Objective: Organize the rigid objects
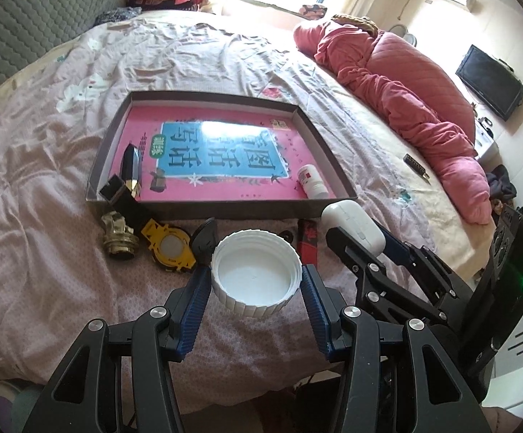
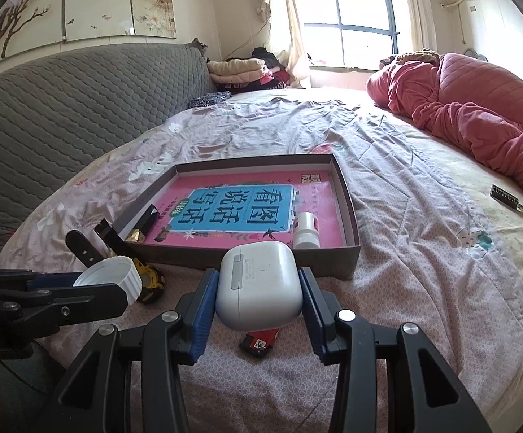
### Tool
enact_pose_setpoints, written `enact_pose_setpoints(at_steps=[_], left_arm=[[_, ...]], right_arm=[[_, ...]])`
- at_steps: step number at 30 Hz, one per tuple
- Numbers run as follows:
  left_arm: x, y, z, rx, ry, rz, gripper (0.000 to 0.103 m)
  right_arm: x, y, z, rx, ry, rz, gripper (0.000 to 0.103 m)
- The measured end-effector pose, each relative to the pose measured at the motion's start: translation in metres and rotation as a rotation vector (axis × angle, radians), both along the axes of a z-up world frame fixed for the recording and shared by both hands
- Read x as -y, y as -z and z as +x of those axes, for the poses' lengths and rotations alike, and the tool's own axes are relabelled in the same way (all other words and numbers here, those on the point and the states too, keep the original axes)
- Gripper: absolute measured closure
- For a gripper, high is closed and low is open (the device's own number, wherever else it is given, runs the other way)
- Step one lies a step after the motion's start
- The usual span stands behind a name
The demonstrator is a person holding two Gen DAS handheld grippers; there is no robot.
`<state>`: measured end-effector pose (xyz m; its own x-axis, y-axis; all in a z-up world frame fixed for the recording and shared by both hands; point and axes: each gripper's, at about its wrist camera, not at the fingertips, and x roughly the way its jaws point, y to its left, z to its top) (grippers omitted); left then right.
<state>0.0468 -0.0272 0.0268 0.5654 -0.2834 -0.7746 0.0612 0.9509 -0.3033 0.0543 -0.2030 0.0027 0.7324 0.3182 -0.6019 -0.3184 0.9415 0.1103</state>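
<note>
On the bed (image 1: 62,187), over its wrinkled pink floral sheet, I have both grippers loaded. My left gripper (image 1: 256,281) is clamped on a white ribbed jar lid (image 1: 256,276), hollow side up, with a blue pad pressed to each side of its rim and the lid held clear of the sheet. My right gripper (image 2: 259,288) is closed on a white earbud case (image 2: 259,283), pinched across its two sides, lifted above a red and black lighter (image 2: 259,341) lying on the sheet under it.

Just beyond both grippers I see the shallow brown box tray (image 1: 203,213), lined with a pink and blue book cover (image 1: 221,151). Inside it a small white bottle (image 1: 311,181) lies on its side near the front right corner, and a black and gold faceted piece (image 1: 132,166) lies at the front left.

Left of the lid, in front of the tray's near wall, I can see a brass fitting (image 1: 118,232), a yellow tape measure (image 1: 169,249) and a black open-ended box (image 1: 115,189) leaning at the tray's corner. A bunched red quilt (image 1: 416,101) lies along the far right, well apart, with a small dark strip (image 1: 415,163) near it
</note>
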Motion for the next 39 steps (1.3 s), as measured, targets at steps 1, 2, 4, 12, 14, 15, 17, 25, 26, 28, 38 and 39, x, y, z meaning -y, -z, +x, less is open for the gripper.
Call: enact_pose_setpoints(at_steps=[1,2,4,12,14,15,17,25,26,28,38,39], left_arm=[[0.001,-0.002,0.000,0.004,0.003,0.001,0.050],[0.002,-0.004,-0.001,0.010,0.005,0.007,0.050],[0.003,-0.007,-0.002,0.016,0.007,0.010,0.050],[0.003,-0.016,0.000,0.037,-0.005,0.019,0.050],[0.002,-0.017,0.000,0.041,-0.007,0.020,0.050],[0.001,-0.018,0.001,0.044,-0.011,0.022,0.050],[-0.002,-0.019,0.002,0.048,-0.020,0.021,0.050],[-0.012,-0.025,0.014,0.065,-0.046,0.024,0.050],[-0.013,-0.025,0.016,0.067,-0.050,0.025,0.050],[-0.014,-0.026,0.021,0.072,-0.055,0.025,0.050],[-0.022,-0.026,0.046,0.086,-0.083,0.037,0.050],[-0.023,-0.025,0.049,0.085,-0.088,0.037,0.050]], right_arm=[[0.000,0.000,0.000,0.002,-0.001,0.000,0.058],[0.000,-0.001,0.000,0.006,-0.002,0.000,0.058],[0.000,-0.003,0.000,0.013,-0.004,0.002,0.058],[-0.001,-0.008,-0.002,0.035,-0.012,0.019,0.058],[-0.001,-0.009,0.000,0.037,-0.014,0.027,0.058],[-0.002,-0.009,0.000,0.039,-0.017,0.030,0.058],[-0.004,-0.010,0.001,0.042,-0.022,0.030,0.058],[-0.012,-0.012,0.004,0.053,-0.051,0.028,0.058],[-0.012,-0.012,0.004,0.054,-0.052,0.031,0.058],[-0.013,-0.012,0.006,0.055,-0.055,0.032,0.058],[-0.015,-0.010,0.020,0.054,-0.059,0.042,0.058],[-0.016,-0.010,0.022,0.052,-0.065,0.044,0.058]])
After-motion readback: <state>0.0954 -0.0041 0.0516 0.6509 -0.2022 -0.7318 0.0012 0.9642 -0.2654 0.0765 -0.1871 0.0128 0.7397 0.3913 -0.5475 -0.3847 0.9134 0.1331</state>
